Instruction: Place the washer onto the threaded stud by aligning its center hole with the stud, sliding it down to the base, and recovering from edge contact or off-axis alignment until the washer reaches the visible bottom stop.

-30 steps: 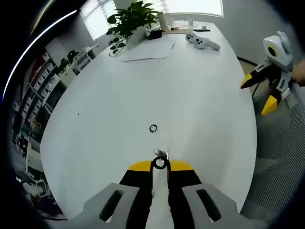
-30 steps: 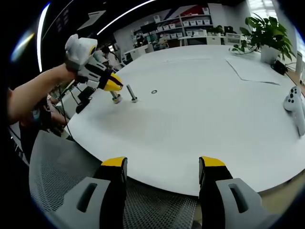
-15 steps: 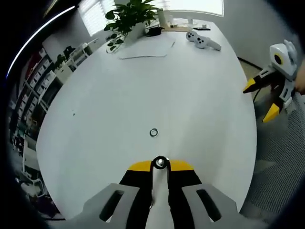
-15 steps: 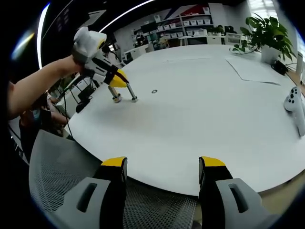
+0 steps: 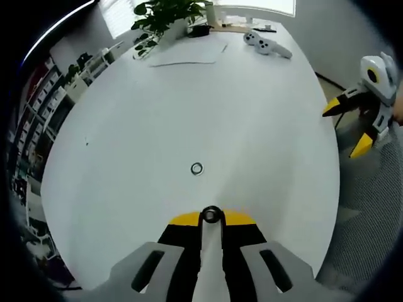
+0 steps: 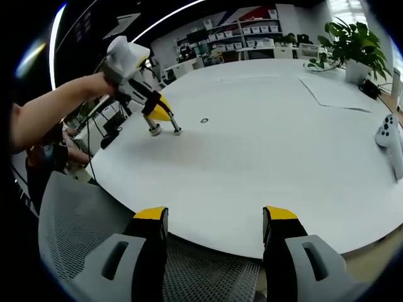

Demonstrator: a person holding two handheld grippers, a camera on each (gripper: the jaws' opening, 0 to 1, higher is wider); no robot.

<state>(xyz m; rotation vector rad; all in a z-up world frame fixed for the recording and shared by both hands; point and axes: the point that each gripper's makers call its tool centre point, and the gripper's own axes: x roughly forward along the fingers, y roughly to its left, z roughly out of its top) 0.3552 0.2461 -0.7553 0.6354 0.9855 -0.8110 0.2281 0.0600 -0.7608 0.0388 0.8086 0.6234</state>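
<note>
My left gripper [image 5: 211, 221] is shut on a small dark washer [image 5: 211, 215] pinched at its yellow tips. In the right gripper view the left gripper [image 6: 165, 114] tilts down over two upright threaded studs, one [image 6: 177, 128] right under its tip and another [image 6: 153, 129] just to the left. The held washer's fit on the stud cannot be made out. A second washer [image 5: 197, 168] lies flat on the white table [image 5: 264, 145] beyond the tips, also seen as a ring [image 6: 204, 120]. My right gripper [image 6: 214, 217] stands open over the table's near edge, holding nothing.
A potted plant [image 5: 160, 14], a paper sheet [image 5: 186, 58] and white game controllers [image 5: 267, 44] sit at the far end. A mesh chair [image 6: 82, 220] is below the table edge. The right gripper [image 5: 365, 100] hangs beyond the table's right side. A person's arm [image 6: 50, 119] holds the left gripper.
The left gripper has swung over the right-hand stud and tilted down onto it. The stud top seen beyond the held washer is now hidden behind it. The right gripper stayed still.
</note>
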